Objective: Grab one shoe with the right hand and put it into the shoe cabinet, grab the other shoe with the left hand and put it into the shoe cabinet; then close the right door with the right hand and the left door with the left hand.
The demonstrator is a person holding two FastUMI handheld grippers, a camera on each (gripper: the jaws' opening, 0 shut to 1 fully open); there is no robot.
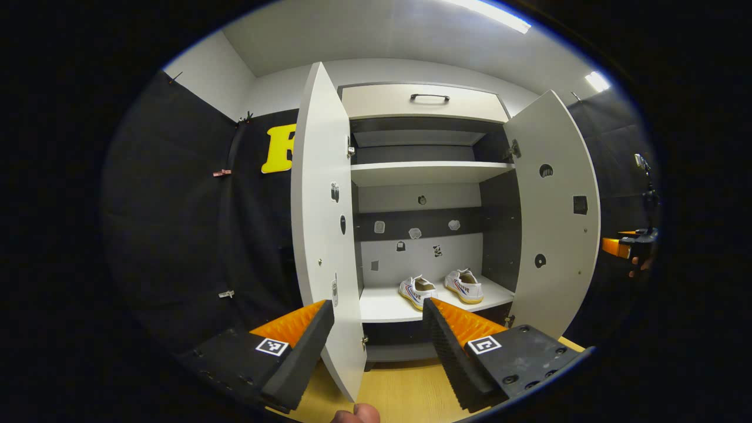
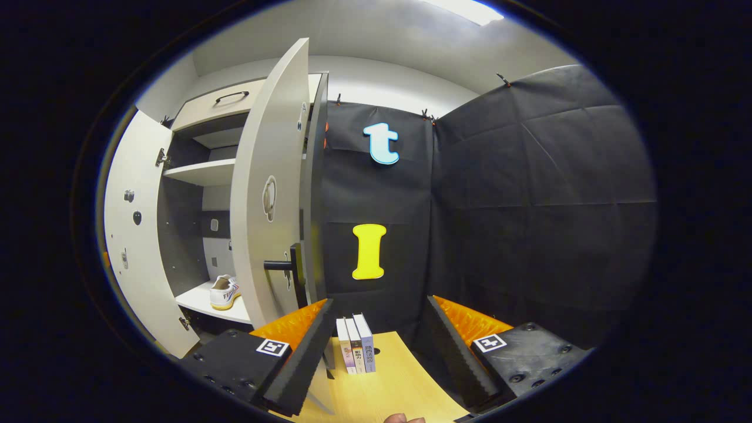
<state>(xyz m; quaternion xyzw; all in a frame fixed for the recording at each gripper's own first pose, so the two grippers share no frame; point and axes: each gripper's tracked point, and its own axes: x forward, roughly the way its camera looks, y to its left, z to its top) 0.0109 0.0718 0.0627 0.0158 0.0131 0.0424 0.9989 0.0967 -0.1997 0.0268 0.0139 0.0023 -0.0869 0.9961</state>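
two white shoes (image 1: 440,289) with pale yellow soles sit side by side on the shoe cabinet (image 1: 426,173) bottom shelf; both doors stand open, left gripper (image 1: 376,329) and right gripper (image 2: 379,329) released.

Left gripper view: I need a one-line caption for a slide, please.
Open left gripper faces the shoe cabinet, both doors open wide, two white shoes side by side on the bottom shelf.

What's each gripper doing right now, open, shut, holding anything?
Left gripper: open, holding nothing, facing the cabinet's left door.
Right gripper: open, holding nothing, beside the right door.
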